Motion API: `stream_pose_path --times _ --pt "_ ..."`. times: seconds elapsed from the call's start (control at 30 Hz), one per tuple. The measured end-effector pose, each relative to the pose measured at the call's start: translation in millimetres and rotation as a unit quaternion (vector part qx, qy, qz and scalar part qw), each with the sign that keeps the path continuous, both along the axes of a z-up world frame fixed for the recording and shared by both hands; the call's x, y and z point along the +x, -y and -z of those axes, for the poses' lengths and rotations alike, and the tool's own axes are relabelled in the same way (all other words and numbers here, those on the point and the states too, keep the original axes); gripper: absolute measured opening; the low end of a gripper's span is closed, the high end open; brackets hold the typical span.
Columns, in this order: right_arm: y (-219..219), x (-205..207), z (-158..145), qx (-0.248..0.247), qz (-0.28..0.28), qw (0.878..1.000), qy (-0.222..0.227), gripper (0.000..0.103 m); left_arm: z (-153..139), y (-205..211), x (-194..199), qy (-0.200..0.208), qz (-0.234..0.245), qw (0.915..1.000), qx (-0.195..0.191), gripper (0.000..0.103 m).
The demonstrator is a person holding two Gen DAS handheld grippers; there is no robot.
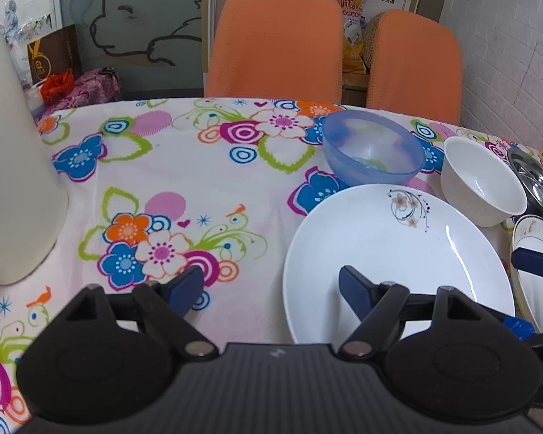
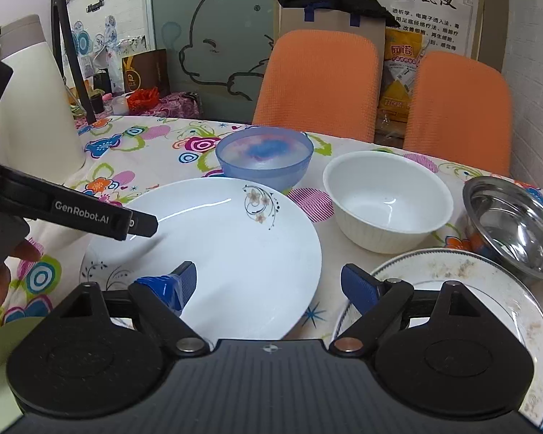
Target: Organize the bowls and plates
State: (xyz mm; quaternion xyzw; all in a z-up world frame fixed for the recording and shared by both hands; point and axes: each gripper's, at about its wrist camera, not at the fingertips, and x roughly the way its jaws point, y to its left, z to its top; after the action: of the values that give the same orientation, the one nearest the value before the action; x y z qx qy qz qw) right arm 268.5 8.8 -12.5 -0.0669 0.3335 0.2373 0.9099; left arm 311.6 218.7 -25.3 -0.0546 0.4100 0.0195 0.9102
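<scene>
Nothing getting stacked yet. Left gripper (image 1: 269, 289) and right gripper (image 2: 268, 285) both hovering wide, empty. White plate (image 2: 235, 249) lying under both, bowls (image 2: 387, 199) sitting beyond, rimmed plate (image 2: 470, 289) under right finger.

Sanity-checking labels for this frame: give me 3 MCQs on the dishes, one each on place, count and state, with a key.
1. The translucent blue bowl sits where, relative to the large white plate?
A. Stacked on it
B. Beyond its far rim
C. Under it

2. How many bowls are on the table?
A. One
B. Two
C. Three

3. What state is the left claw in?
A. Open, holding nothing
B. Shut on the plate
C. Shut on a bowl

Key:
1 B, the blue bowl stands on the tablecloth past the plate's far edge.
2 C, blue bowl, white bowl and steel bowl.
3 A, its fingers stand wide apart above cloth and plate, nothing between them.
</scene>
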Motion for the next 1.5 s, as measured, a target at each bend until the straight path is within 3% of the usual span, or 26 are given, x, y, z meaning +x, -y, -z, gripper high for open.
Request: stream_pose_path --times 0.1,0.27,0.4,0.53,0.87,0.9,0.93,1.0,1.1,1.3,1.5 --pt "-7 16 11 -0.004 -0.015 0.999 -0.029 0.074 4 4 8 -0.008 0.007 0.9999 0.001 0.078" --pt "-18 9 17 -0.015 -0.022 0.999 -0.025 0.076 9 8 13 -0.018 0.024 0.9996 -0.001 0.078" --pt "-19 9 15 0.015 -0.028 0.999 -0.032 0.076 8 6 10 -0.017 0.019 0.9997 0.005 0.078" --pt "-16 8 19 0.013 -0.034 0.999 -0.035 0.075 10 5 11 -0.016 0.02 0.9997 -0.003 0.078" --pt "-20 -4 25 0.022 -0.041 0.999 0.001 0.077 12 11 2 -0.003 0.033 0.9994 -0.002 0.078" --pt "-19 -5 26 0.024 -0.041 0.999 0.005 0.078 12 13 0 0.0 0.033 0.9995 0.0 0.074" --pt "-19 -6 27 0.024 -0.038 0.999 0.012 0.076 11 14 -2 0.005 0.038 0.9993 -0.001 0.063" --pt "-19 -6 27 0.025 -0.031 0.999 0.015 0.073 9 18 -3 0.004 0.03 0.9996 0.001 0.059" --pt "-18 -3 22 0.03 -0.022 0.999 -0.005 0.068 3 12 -2 -0.009 0.003 0.9999 -0.013 0.042" --pt "-16 -23 -11 0.057 -0.012 0.998 0.022 0.068 -40 18 -22 0.032 -0.001 0.9994 0.014 0.041" --pt "-10 -64 -40 0.063 -0.016 0.997 0.051 0.068 -73 23 -69 0.058 0.004 0.9983 0.006 0.041"
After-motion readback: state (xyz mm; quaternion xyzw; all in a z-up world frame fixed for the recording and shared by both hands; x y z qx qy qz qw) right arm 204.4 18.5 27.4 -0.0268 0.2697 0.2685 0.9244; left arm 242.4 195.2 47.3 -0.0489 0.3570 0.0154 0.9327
